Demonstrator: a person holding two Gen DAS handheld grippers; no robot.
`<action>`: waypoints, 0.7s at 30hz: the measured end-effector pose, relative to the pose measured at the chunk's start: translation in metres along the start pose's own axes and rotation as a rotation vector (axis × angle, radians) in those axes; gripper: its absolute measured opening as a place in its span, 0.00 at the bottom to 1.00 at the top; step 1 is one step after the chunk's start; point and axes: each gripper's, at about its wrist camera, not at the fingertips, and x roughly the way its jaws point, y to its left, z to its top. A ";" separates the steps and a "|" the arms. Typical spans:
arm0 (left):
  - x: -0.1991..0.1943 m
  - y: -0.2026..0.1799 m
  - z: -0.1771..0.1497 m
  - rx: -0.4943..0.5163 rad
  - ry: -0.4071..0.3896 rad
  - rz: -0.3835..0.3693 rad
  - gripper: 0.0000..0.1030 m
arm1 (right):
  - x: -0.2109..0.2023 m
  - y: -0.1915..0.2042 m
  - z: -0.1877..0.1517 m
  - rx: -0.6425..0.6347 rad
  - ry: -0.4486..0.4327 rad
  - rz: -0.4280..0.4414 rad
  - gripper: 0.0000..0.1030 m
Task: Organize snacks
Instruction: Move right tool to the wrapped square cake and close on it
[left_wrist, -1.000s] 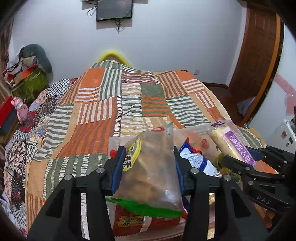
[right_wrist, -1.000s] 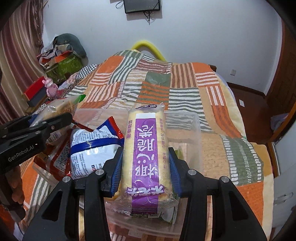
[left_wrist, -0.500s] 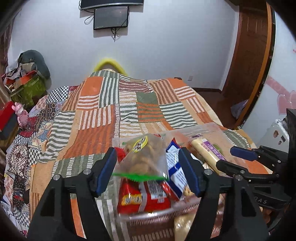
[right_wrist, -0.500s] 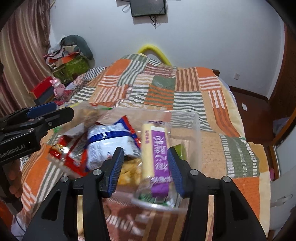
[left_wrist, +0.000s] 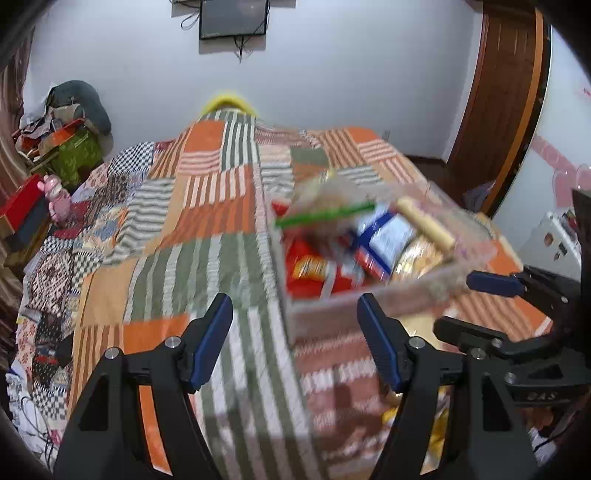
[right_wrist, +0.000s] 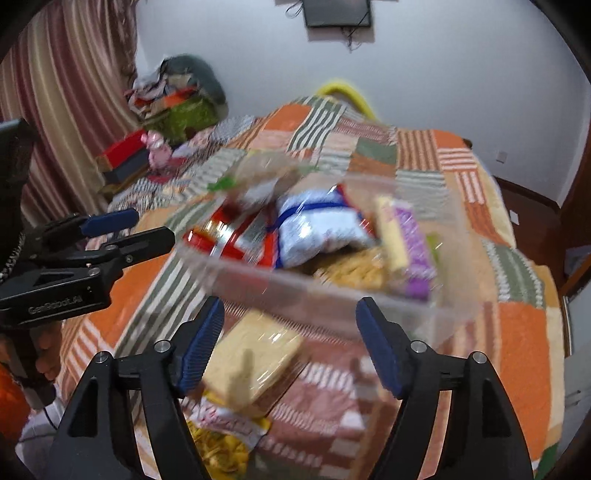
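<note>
Blue-padded left tongs (left_wrist: 295, 339) stand released and empty; the right tongs (right_wrist: 290, 341) are opening, nothing between them. Both have let go of their packets and drawn back: biscuit bag (left_wrist: 325, 206) and purple-labelled roll (right_wrist: 402, 240) now lie in the clear bin (right_wrist: 258, 280) on the bed (left_wrist: 192, 221), leaving loose packets (right_wrist: 255, 362) nearer.

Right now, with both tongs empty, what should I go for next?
Probably lower the right tongs, whose jaws are opening with nothing between them, onto the pale yellow wrapped snack lying on the patchwork bedspread, outside the clear plastic box.
</note>
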 end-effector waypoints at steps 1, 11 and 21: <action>0.000 0.003 -0.007 0.001 0.010 0.007 0.68 | 0.005 0.003 -0.002 -0.007 0.018 0.001 0.69; -0.002 0.018 -0.043 -0.058 0.072 0.001 0.68 | 0.051 0.021 -0.009 -0.039 0.151 -0.025 0.71; -0.008 -0.009 -0.052 -0.013 0.086 -0.039 0.68 | 0.032 -0.007 -0.021 -0.022 0.139 -0.068 0.73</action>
